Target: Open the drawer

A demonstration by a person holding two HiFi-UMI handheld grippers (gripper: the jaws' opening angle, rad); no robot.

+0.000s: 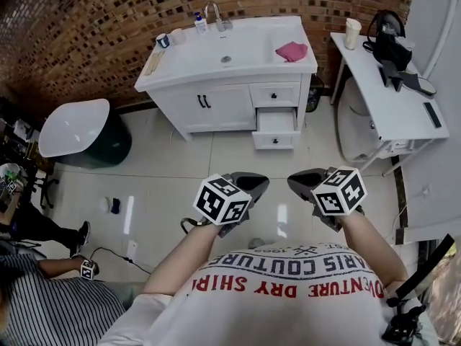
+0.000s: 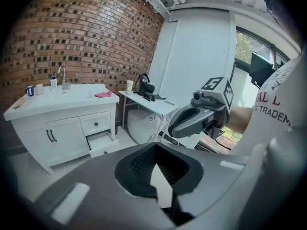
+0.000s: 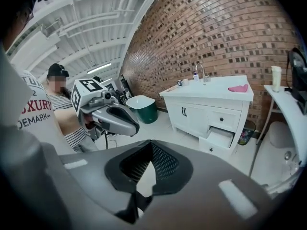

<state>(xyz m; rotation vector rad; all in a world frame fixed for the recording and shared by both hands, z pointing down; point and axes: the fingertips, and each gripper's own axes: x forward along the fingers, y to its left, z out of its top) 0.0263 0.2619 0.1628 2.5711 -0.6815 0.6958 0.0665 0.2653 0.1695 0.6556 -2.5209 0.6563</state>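
The white vanity [image 1: 216, 103] stands against the brick wall, well away from me. Its middle drawer [image 1: 276, 122] on the right side is pulled out; the top drawer [image 1: 274, 94] is flush. That same pulled-out drawer shows in the left gripper view [image 2: 100, 141] and in the right gripper view [image 3: 221, 137]. My left gripper [image 1: 249, 187] and right gripper [image 1: 305, 183] hang side by side close to my body, over the floor tiles. Both are shut with nothing between their jaws [image 2: 156, 146] [image 3: 151, 145]. Neither touches the vanity.
A white side table [image 1: 392, 110] with a black bag [image 1: 391, 45] and a cup [image 1: 352, 32] stands right of the vanity. A green bin with a white lid [image 1: 81, 132] sits at the left. A pink cloth [image 1: 292, 50] lies on the counter. A person in stripes [image 1: 50, 305] sits at lower left.
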